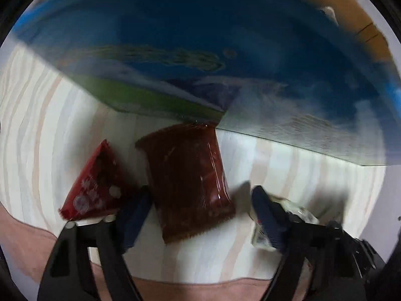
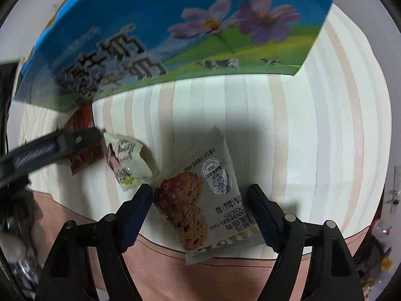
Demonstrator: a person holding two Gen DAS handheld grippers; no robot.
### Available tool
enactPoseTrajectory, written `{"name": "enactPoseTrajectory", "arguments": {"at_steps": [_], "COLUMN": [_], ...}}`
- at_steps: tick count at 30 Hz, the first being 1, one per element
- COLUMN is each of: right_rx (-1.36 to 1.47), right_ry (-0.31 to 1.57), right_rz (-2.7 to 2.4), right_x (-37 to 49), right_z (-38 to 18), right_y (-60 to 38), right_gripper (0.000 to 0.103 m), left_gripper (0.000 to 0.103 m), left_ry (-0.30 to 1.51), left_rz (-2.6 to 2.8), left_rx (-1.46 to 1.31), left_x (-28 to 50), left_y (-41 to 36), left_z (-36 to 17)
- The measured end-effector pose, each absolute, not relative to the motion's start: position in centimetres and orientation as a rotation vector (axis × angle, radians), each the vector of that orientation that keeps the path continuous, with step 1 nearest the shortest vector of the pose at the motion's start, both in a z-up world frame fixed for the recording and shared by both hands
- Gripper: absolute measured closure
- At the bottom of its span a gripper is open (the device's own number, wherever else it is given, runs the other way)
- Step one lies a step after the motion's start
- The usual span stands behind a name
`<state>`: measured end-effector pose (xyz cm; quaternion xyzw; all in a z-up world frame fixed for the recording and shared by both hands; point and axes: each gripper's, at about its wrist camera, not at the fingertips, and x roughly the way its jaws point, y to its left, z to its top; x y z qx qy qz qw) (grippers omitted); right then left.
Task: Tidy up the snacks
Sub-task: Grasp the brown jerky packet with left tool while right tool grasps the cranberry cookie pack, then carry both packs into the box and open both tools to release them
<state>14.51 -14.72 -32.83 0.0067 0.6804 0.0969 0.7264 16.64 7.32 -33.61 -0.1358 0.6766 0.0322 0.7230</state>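
A: Your right gripper point(image 2: 200, 198) is pointing down over the cookie packet point(image 2: 208, 205), jaws standing partly open on either side of it, the pads apparently not pressing on it yet. You're working at the pick-up step, both hands at once.

B: And the left?

A: Your left gripper point(image 1: 200, 200) is straddling the dark red packet point(image 1: 186, 185) the same way, jaws half open, nothing gripped. That packet is lying flat on the striped worktop point(image 1: 300, 175), its far end touching the blue milk carton box point(image 1: 200, 37).

B: What is the next move calling for?

A: I'd judge you're needing to close squarely across each wrapper. The film looks thin and slippery, so it may crumple or slide.

B: Anything crowding you?

A: A red triangular packet point(image 1: 92, 188) is sitting just beside your left jaw, and a pale green sweet wrapper point(image 2: 127, 160) is lying just beside the cookie packet. Whether the box's open top is reachable, I cannot tell.
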Motion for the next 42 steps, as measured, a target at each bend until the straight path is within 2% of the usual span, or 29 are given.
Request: {"name": "enactPoseTrajectory", "arguments": {"at_steps": [3,4,5,13,21,25,27,31,42], "right_rx": [-0.056,-0.073,-0.085,0.028,0.184,0.204,0.189,0.123,0.092], "right_ry": [1.485,1.482,1.477,1.523,1.624,1.639,1.638,1.639,1.624], "right_rz": [0.219,0.213,0.207,0.209,0.225,0.234,0.234,0.238,0.185], "right_x": [14.0,13.8,13.6,8.9,2.3,2.5,2.6,2.0,0.7], "right_z": [-33.2,-33.3,-33.3,-33.8,-35.5,-36.5,-36.6,-37.4,-38.9], "right_y": [-14.0,-13.6,-13.6,-14.2,-16.1,-15.5,-15.2,-13.4,-12.4], "right_gripper": [0.024,0.030,0.037,0.043,0.043,0.030,0.029,0.028,0.027], "left_gripper": [0.042,0.044,0.045,0.045,0.045,0.040,0.037,0.037,0.037], "left_ry": [1.471,1.466,1.459,1.486,1.583,1.598,1.606,1.609,1.598], "left_rz": [0.087,0.087,0.079,0.030,-0.048,-0.059,-0.071,-0.060,0.017], "left_rx": [-0.248,-0.238,-0.233,-0.154,-0.117,-0.217,-0.302,-0.385,-0.291], "left_x": [16.6,16.4,16.1,8.7,-1.2,-1.1,-0.9,-0.6,1.0], "left_y": [7.2,7.3,7.3,6.3,4.9,6.6,7.6,9.6,6.1], "left_z": [-33.9,-33.9,-33.8,-33.6,-35.0,-36.1,-36.6,-37.3,-37.5]}}
